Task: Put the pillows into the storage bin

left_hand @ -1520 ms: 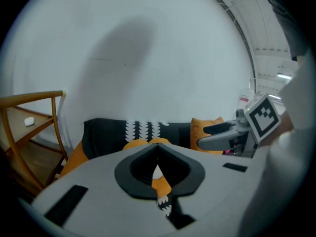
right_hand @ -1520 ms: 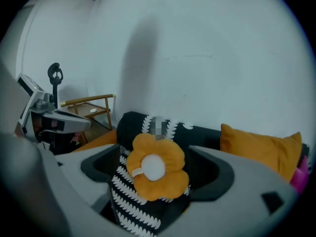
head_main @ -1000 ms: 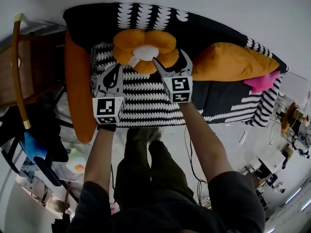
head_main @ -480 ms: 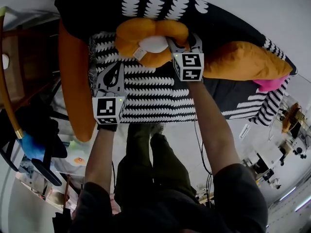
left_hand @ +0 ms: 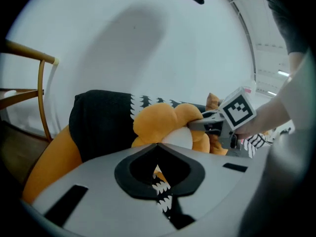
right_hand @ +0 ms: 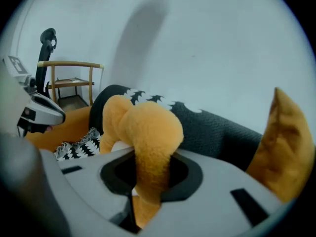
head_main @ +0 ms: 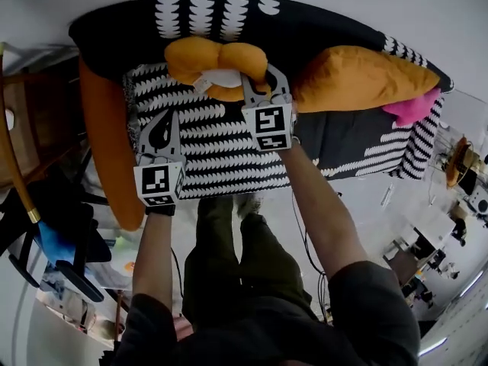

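Observation:
An orange flower-shaped pillow with a white centre lies on the black-and-white patterned sofa seat, against the backrest. My right gripper is at the pillow's right side. Its jaws are closing and pinch an orange petal between them. My left gripper hovers over the seat to the left and nearer me, shut, with nothing in it. An orange wedge pillow and a small pink pillow lie further right on the sofa. No storage bin is in view.
A long orange cushion runs down the sofa's left end. A wooden chair stands left of it. The person's legs are in front of the sofa, and cluttered floor shows at the lower left and far right.
My right gripper reached onto the flower pillow with wide jaws, then closed on a petal, which bunched up. The left gripper stayed shut and drifted slightly left.

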